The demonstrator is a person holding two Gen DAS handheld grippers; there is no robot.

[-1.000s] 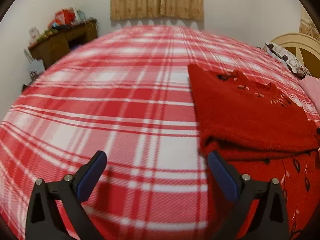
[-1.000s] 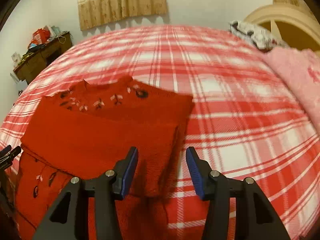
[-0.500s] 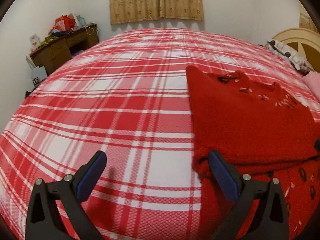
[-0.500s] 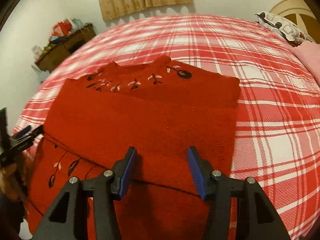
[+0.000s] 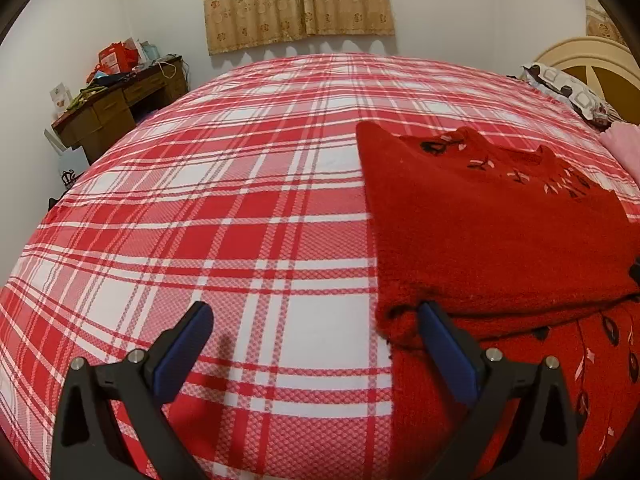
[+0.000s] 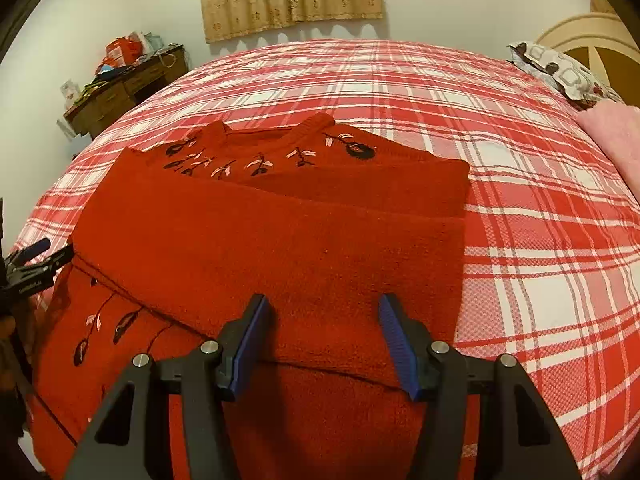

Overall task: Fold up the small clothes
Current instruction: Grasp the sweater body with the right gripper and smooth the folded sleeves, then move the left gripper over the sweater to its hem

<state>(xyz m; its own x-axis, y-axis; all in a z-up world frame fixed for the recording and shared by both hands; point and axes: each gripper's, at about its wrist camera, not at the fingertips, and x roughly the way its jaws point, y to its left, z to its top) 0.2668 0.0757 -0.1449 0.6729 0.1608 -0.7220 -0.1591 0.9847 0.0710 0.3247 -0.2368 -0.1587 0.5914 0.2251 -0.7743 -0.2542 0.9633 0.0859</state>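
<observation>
Now mid-fold: your right gripper point(image 6: 324, 340) is opening, empty, over the red sweater point(image 6: 272, 248); your left gripper point(image 5: 316, 344) gapes wide, empty; next, grab the folded edge.

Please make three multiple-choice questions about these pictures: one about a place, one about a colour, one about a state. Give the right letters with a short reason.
1. Where does the red sweater lie?
A. on the desk
B. on the plaid bed cover
C. on the floor

2. What colour is the cloth at the right edge of the bed?
A. pink
B. green
C. black

3. How is the left gripper?
A. open, holding nothing
B. shut on the sweater
C. shut on a pillow

Answers: 1 B, plaid shows all around the sweater; 2 A, it is pale pink; 3 A, only bed cover shows between its wide-apart fingers.
</observation>
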